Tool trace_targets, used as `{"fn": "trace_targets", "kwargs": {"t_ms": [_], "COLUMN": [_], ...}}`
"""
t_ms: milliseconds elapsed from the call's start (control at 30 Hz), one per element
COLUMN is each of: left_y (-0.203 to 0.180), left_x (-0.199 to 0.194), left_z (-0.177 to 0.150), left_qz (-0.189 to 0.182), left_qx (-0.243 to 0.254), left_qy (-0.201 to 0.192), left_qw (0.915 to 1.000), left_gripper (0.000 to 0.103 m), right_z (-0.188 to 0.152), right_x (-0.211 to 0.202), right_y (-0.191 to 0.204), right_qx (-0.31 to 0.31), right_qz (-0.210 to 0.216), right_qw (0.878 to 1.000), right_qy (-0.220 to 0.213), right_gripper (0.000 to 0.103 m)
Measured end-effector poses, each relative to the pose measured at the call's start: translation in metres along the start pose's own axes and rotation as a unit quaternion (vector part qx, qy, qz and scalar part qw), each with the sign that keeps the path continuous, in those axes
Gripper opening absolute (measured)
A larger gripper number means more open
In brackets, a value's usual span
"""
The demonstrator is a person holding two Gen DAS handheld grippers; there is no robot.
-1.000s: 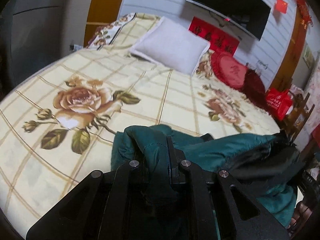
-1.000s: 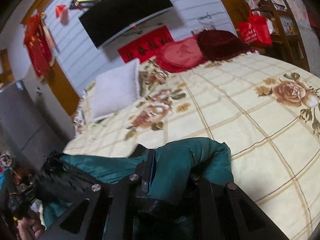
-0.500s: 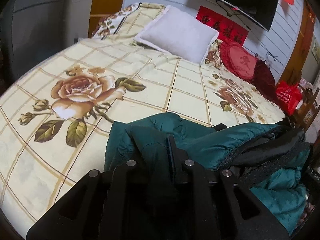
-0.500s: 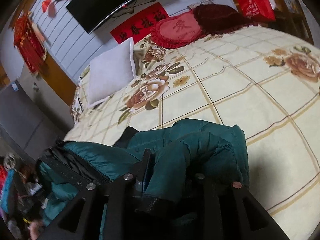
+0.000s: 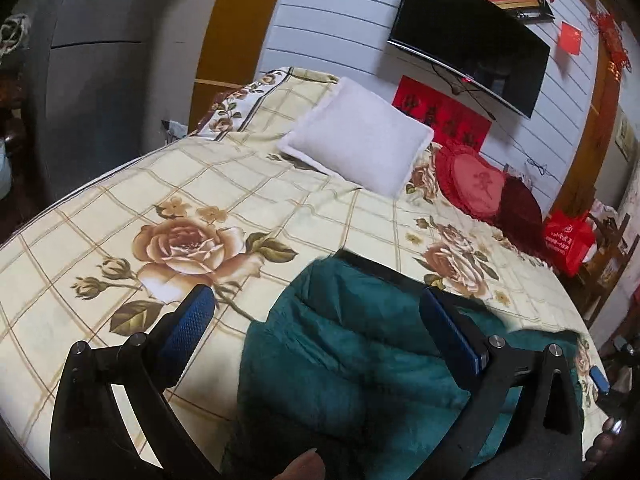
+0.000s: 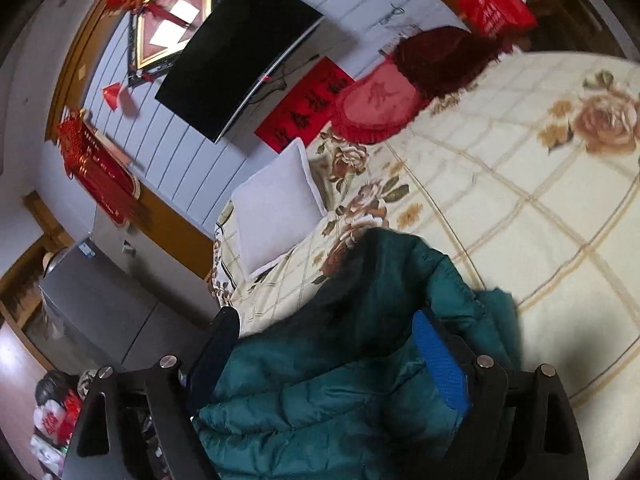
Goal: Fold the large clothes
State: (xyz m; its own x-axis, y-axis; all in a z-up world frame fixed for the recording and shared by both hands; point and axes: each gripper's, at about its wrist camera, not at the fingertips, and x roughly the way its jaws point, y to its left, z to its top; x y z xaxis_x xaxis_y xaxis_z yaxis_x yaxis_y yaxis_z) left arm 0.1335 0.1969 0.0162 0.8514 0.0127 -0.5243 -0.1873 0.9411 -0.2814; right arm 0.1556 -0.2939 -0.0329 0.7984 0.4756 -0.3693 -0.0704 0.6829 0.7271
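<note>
A dark teal padded jacket (image 5: 352, 344) lies bunched on the near edge of the bed, on a cream bedspread (image 5: 132, 200) printed with roses. My left gripper (image 5: 316, 324) is open, its blue pads wide apart above the jacket, holding nothing. In the right wrist view the same jacket (image 6: 360, 364) lies between my open fingers. My right gripper (image 6: 328, 344) is open and empty over the jacket. The jacket's lower part hangs off the bed edge out of sight.
A white pillow (image 5: 360, 148), a red heart cushion (image 5: 476, 184) and a dark red cushion (image 5: 520, 204) lie at the bed's head. A TV (image 5: 468, 36) hangs on the wall. A red bag (image 5: 568, 240) stands at the right, a grey fridge (image 6: 100, 308) at the left.
Both grippers have opened and let go of the jacket, which now lies on the bed. Both grippers have lifted and tilted upward.
</note>
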Motion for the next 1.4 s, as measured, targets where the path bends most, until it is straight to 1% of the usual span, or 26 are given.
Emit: {"fn": "trace_targets", "kwargs": {"t_ms": [100, 167, 200, 233, 267, 300, 333, 367, 400, 500, 567, 667, 733, 767, 800, 833, 867, 933, 1000, 1100, 1267, 1333, 1400], "left_y": [-0.012, -0.029, -0.038, -0.047, -0.051, -0.054, -0.054, -0.053, -0.049, -0.037, -0.030, -0.020, -0.014, -0.013, -0.013, -0.013, -0.014, -0.016, -0.018, -0.016, -0.012, -0.012, -0.012], "left_x": [0.006, 0.011, 0.015, 0.021, 0.025, 0.036, 0.043, 0.054, 0.069, 0.095, 0.107, 0.123, 0.132, 0.136, 0.138, 0.140, 0.141, 0.142, 0.141, 0.138, 0.135, 0.135, 0.136], "left_z": [0.002, 0.005, 0.006, 0.006, 0.005, 0.002, -0.001, -0.006, -0.013, -0.026, -0.030, -0.036, -0.038, -0.038, -0.039, -0.040, -0.040, -0.042, -0.043, -0.043, -0.042, -0.042, -0.041], "left_qz": [-0.011, -0.016, -0.013, -0.003, 0.006, 0.025, 0.033, 0.043, 0.057, 0.073, 0.083, 0.086, 0.089, 0.092, 0.094, 0.097, 0.101, 0.111, 0.116, 0.116, 0.106, 0.104, 0.100], "left_qx": [0.012, 0.033, 0.054, 0.077, 0.090, 0.101, 0.106, 0.112, 0.113, 0.108, 0.100, 0.067, 0.051, 0.048, 0.047, 0.047, 0.048, 0.054, 0.056, 0.054, 0.044, 0.043, 0.042], "left_qy": [0.017, 0.021, 0.023, 0.027, 0.030, 0.035, 0.043, 0.059, 0.083, 0.125, 0.136, 0.155, 0.169, 0.175, 0.178, 0.180, 0.183, 0.181, 0.181, 0.179, 0.177, 0.177, 0.179], "left_qw": [0.9997, 0.9991, 0.9982, 0.9966, 0.9954, 0.9939, 0.9928, 0.9910, 0.9885, 0.9835, 0.9821, 0.9819, 0.9803, 0.9791, 0.9785, 0.9777, 0.9768, 0.9757, 0.9750, 0.9754, 0.9775, 0.9778, 0.9779], "left_gripper": [0.103, 0.103, 0.103, 0.103, 0.103, 0.103, 0.103, 0.103, 0.103, 0.103, 0.103, 0.103, 0.103, 0.103, 0.103, 0.103, 0.103, 0.103, 0.103, 0.103, 0.103, 0.103, 0.103], "right_z": [0.002, 0.000, -0.001, -0.002, -0.004, -0.007, -0.009, -0.011, -0.015, -0.026, -0.028, -0.028, -0.028, -0.027, -0.027, -0.026, -0.027, -0.026, -0.025, -0.025, -0.025, -0.026, -0.028], "right_x": [-0.003, 0.004, 0.010, 0.015, 0.023, 0.034, 0.042, 0.053, 0.066, 0.087, 0.097, 0.112, 0.123, 0.127, 0.133, 0.141, 0.145, 0.153, 0.156, 0.158, 0.160, 0.157, 0.147], "right_y": [0.015, 0.031, 0.041, 0.048, 0.054, 0.059, 0.059, 0.057, 0.054, 0.034, 0.021, 0.009, -0.002, -0.004, -0.006, -0.007, -0.004, -0.004, -0.005, -0.005, -0.004, -0.001, 0.003], "right_qx": [-0.041, -0.087, -0.113, -0.134, -0.151, -0.170, -0.182, -0.192, -0.200, -0.205, -0.204, -0.200, -0.192, -0.186, -0.181, -0.187, -0.192, -0.199, -0.203, -0.207, -0.209, -0.213, -0.218], "right_qz": [-0.029, -0.057, -0.070, -0.088, -0.112, -0.147, -0.167, -0.184, -0.202, -0.239, -0.246, -0.250, -0.246, -0.244, -0.246, -0.252, -0.255, -0.261, -0.262, -0.260, -0.261, -0.262, -0.260], "right_qw": [0.999, 0.995, 0.991, 0.987, 0.982, 0.973, 0.967, 0.961, 0.954, 0.940, 0.936, 0.934, 0.936, 0.937, 0.937, 0.932, 0.928, 0.922, 0.920, 0.919, 0.918, 0.919, 0.923], "right_qy": [-0.007, 0.007, 0.018, 0.026, 0.035, 0.052, 0.063, 0.080, 0.099, 0.134, 0.147, 0.161, 0.165, 0.166, 0.171, 0.182, 0.189, 0.205, 0.210, 0.212, 0.212, 0.202, 0.181], "right_gripper": [0.087, 0.087, 0.087, 0.087, 0.087, 0.087, 0.087, 0.087, 0.087, 0.087, 0.087, 0.090, 0.094, 0.094, 0.097, 0.101, 0.103, 0.103, 0.103, 0.103, 0.103, 0.103, 0.103]}}
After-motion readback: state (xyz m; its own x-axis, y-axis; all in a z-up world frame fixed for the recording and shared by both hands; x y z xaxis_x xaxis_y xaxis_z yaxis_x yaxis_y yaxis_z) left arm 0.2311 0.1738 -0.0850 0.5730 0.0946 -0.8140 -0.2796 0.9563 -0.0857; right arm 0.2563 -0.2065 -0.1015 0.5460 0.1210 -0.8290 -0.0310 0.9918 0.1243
